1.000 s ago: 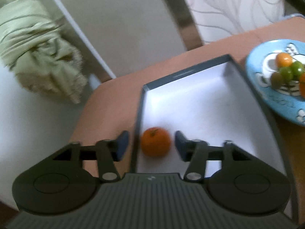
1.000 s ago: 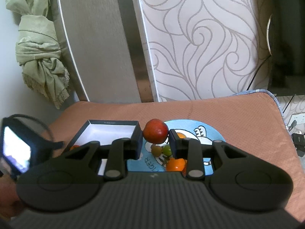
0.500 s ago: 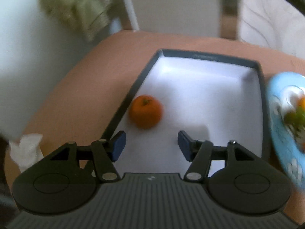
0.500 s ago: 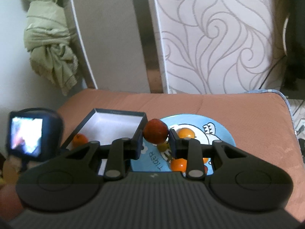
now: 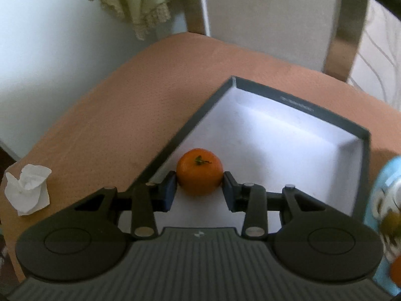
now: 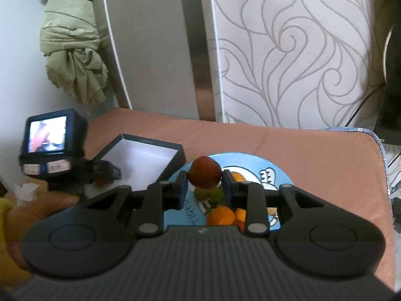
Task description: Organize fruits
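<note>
The left tool [image 5: 199, 192] is closed on the orange [image 5: 199, 171], pinched at its widest sides, inside the box [image 5: 300, 101] near the left wall. The right tool [image 6: 204, 190] is pinching a red fruit [image 6: 204, 172] held above the blue plate [image 6: 250, 159]. Both fruits are judged light, round, smooth and easily bruised, so a gentle grip across the middle is called for.
</note>
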`<action>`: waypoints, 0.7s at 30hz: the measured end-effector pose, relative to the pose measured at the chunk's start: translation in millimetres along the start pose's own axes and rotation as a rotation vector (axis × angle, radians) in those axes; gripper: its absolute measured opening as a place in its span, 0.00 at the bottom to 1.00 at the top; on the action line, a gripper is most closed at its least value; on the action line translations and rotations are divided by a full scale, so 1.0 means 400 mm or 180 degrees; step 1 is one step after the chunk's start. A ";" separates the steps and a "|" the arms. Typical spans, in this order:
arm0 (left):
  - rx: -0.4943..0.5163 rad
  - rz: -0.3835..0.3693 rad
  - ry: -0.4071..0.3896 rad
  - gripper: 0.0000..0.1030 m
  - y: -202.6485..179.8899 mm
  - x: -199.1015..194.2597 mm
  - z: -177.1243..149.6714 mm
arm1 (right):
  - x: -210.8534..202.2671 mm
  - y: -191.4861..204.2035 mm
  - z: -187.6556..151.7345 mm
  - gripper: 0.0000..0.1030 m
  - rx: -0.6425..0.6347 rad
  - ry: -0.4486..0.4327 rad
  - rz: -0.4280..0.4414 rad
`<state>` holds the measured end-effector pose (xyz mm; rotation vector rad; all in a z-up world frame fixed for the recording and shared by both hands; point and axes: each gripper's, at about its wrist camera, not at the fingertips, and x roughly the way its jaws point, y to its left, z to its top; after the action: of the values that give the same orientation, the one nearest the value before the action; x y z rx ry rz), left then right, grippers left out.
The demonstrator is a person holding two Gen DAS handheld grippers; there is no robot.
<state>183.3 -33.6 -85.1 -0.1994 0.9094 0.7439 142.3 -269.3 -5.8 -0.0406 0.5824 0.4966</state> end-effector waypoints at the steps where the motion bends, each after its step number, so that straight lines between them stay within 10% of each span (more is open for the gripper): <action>1: 0.0060 -0.0033 -0.0038 0.43 -0.006 -0.017 -0.007 | 0.003 -0.006 -0.001 0.32 0.0009 0.0002 -0.0009; 21: 0.1386 -0.1473 -0.0498 0.45 -0.305 -0.209 -0.098 | 0.100 -0.075 -0.071 0.33 0.0043 0.0302 -0.0528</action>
<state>206.4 -183.0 -62.2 0.0363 0.8139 0.1220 170.2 -283.3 -54.1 -0.0991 0.6692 0.3309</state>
